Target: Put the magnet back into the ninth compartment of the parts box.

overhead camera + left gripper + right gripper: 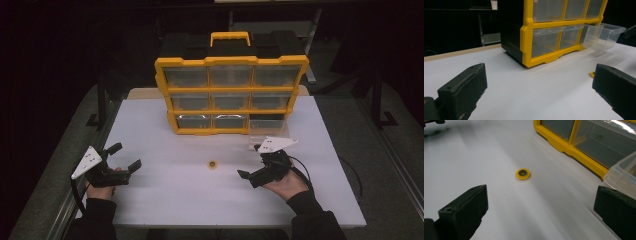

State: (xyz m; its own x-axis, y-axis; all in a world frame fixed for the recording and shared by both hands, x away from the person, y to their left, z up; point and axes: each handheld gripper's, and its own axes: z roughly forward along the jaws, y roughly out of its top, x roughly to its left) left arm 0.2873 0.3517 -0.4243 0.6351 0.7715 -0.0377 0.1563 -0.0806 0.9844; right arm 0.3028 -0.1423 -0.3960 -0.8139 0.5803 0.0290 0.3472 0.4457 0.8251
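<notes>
Lying flat on the white worktop point(150, 200), the small yellow washer-like ring point(522, 173) with its dark centre sits between the two tools, well apart from both and in front of the yellow drawer organiser point(231, 95). The right tool point(250, 176) points towards it with jaws spread wide and empty; the left tool point(125, 156) is equally wide and holds nothing. A clear drawer point(604, 36) stands pulled out at the organiser's bottom right, probably the ring's destination. To pick the ring cleanly, the right tool should come in low, straddle its rim squarely and close gently, since so thin a disc could skid on the smooth surface.
</notes>
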